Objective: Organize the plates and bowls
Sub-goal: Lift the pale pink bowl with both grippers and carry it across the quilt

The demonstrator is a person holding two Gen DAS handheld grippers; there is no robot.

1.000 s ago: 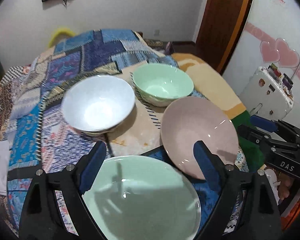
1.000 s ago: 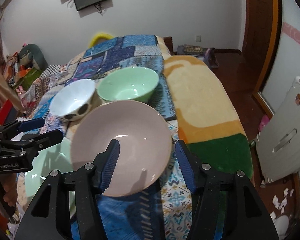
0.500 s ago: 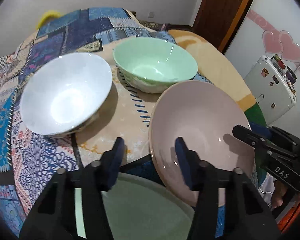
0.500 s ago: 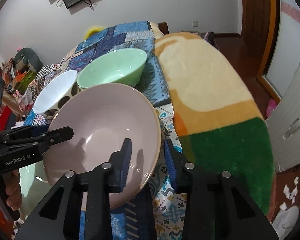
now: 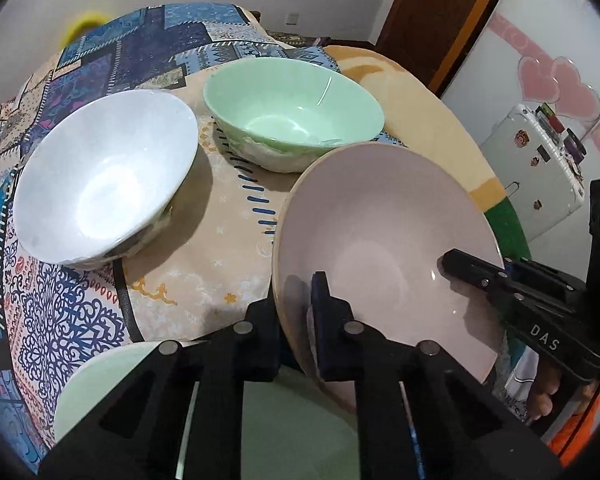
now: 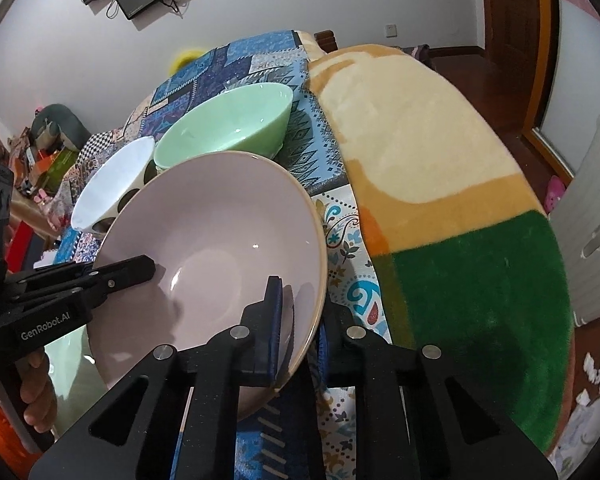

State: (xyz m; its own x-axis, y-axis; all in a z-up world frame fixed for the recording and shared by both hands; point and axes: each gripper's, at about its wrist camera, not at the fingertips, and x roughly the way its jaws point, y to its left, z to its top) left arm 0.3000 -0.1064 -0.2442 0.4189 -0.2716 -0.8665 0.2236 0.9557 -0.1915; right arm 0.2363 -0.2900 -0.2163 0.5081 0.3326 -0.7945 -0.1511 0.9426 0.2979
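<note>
A pink plate (image 5: 384, 240) is held tilted above the patterned cloth by both grippers. My left gripper (image 5: 296, 304) is shut on its near left rim. My right gripper (image 6: 300, 316) is shut on its right rim, with the plate (image 6: 216, 248) filling the left of the right wrist view. A white bowl (image 5: 104, 172) and a green bowl (image 5: 292, 112) stand behind it. They also show in the right wrist view as the white bowl (image 6: 112, 184) and green bowl (image 6: 228, 124). A green plate (image 5: 268, 412) lies under my left gripper.
The dishes rest on a blue patterned cloth (image 5: 60, 304) over a bed. A yellow and green blanket (image 6: 440, 200) covers the right side. A white panel (image 5: 540, 168) stands by the wall at right. A wooden door (image 5: 432, 12) is behind.
Both grippers have closed on the pink plate's opposite rims. The plate has lifted and tilted up off the cloth.
</note>
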